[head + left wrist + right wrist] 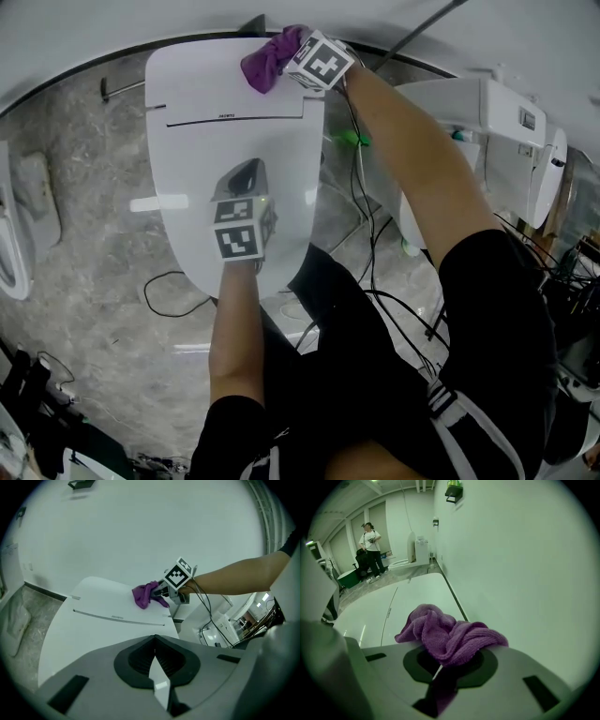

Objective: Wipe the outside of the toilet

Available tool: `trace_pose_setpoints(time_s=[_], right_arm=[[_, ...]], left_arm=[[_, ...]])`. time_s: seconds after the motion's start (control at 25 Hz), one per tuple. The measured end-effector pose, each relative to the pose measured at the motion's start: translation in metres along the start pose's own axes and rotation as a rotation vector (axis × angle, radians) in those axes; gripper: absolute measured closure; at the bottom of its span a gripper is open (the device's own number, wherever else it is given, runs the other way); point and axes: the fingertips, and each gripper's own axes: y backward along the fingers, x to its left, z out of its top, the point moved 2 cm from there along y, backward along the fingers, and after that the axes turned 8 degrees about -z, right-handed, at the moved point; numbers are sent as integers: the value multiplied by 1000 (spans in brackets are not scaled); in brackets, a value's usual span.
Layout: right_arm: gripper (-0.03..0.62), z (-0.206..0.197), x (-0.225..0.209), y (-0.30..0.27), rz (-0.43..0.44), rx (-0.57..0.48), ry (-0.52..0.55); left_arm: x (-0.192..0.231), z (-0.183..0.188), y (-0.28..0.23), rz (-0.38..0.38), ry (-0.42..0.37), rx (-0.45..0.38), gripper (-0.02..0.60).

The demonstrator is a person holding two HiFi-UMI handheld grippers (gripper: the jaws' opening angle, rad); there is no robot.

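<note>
Purple cloth (pixel 267 64) in right gripper (pixel 287 58), on white toilet (pixel 187 122) top

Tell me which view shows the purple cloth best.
The right gripper view: the cloth fills the centre, bunched and clamped in the right gripper, its weave plain. The head view shows only a small purple bunch at the back of the toilet; the left gripper view shows it small and far off.

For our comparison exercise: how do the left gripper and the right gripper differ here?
The right gripper grips a purple cloth; the left gripper is shut, empty. The right gripper sits at the back of the toilet, by the wall; the left gripper nearer its front. Both are above the toilet.
</note>
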Motion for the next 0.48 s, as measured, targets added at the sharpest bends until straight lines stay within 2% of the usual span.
trace_pose_setpoints(time_s=[0.2,0.48], right_arm=[[526,-28,-9,16,-23,33,-9],[526,-64,-15,37,-49,45,74]], left_arm=[[-19,3,-10,-17,-19,19,572],[-40,3,-28,-42,-46,53,572]])
